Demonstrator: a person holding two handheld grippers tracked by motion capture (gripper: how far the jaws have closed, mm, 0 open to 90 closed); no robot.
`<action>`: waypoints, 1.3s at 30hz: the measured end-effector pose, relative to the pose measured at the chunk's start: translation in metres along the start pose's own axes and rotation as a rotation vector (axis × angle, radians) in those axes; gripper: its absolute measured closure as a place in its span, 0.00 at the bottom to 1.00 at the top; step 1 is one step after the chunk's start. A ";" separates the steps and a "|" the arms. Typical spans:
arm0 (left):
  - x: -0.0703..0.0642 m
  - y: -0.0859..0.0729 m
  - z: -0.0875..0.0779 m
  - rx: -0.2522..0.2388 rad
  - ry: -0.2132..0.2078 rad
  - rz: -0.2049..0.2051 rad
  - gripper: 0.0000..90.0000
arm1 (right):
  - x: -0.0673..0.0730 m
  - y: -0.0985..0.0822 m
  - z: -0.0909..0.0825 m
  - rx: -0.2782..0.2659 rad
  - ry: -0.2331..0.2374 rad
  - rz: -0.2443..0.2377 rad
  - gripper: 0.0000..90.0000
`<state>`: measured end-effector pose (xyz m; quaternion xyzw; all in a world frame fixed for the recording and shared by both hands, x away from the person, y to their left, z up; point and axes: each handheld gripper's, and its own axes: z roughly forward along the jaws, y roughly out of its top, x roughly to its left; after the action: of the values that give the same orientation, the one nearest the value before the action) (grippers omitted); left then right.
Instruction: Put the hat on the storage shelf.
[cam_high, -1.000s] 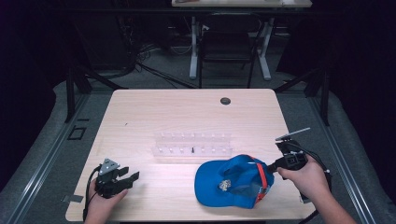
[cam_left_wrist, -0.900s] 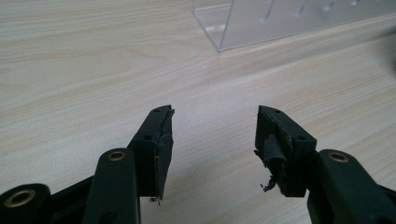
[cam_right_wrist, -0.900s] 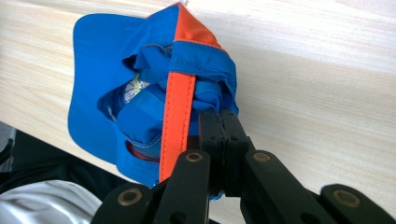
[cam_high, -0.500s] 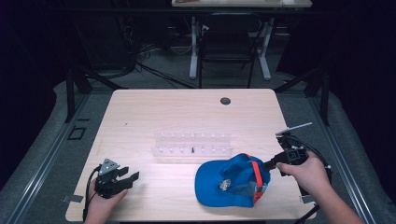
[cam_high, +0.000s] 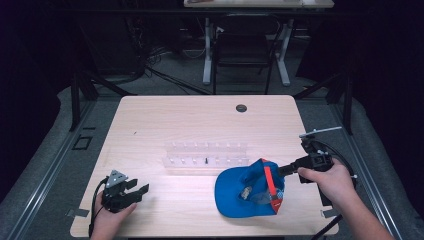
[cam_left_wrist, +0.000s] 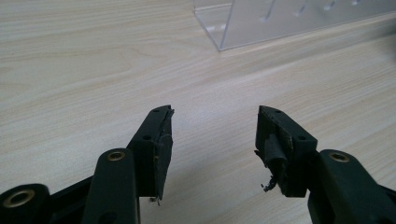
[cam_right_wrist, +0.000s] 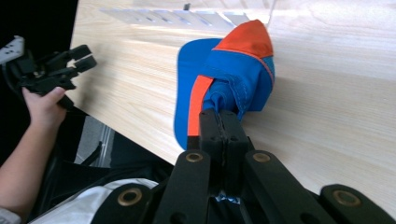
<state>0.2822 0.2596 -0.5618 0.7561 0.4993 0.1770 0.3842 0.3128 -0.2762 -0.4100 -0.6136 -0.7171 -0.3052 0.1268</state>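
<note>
While left gripper (cam_high: 134, 191) idles, right gripper (cam_high: 283, 171) lifted cap (cam_high: 245, 192).

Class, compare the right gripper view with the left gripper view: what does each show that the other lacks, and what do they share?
Right gripper view: the right tongs, shut on the blue and orange cap, and farther off the person's left hand with its open tongs. Left gripper view: the left tongs up close, open over bare wood, torn padding on one pad. Both: the wooden table and the clear plastic rack.
</note>
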 end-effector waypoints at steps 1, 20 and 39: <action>0.000 0.000 0.000 0.000 0.000 0.000 0.52 | 0.001 0.000 -0.001 0.000 0.006 -0.005 1.00; -0.001 -0.001 0.001 0.001 -0.003 -0.002 0.52 | 0.043 0.009 -0.024 -0.035 0.197 -0.049 1.00; -0.017 0.002 0.004 -0.012 -0.042 0.037 0.53 | 0.068 0.019 -0.044 -0.086 0.256 -0.081 1.00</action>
<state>0.2786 0.2424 -0.5604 0.7663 0.4760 0.1711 0.3961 0.3082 -0.2465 -0.3323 -0.5450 -0.7056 -0.4163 0.1786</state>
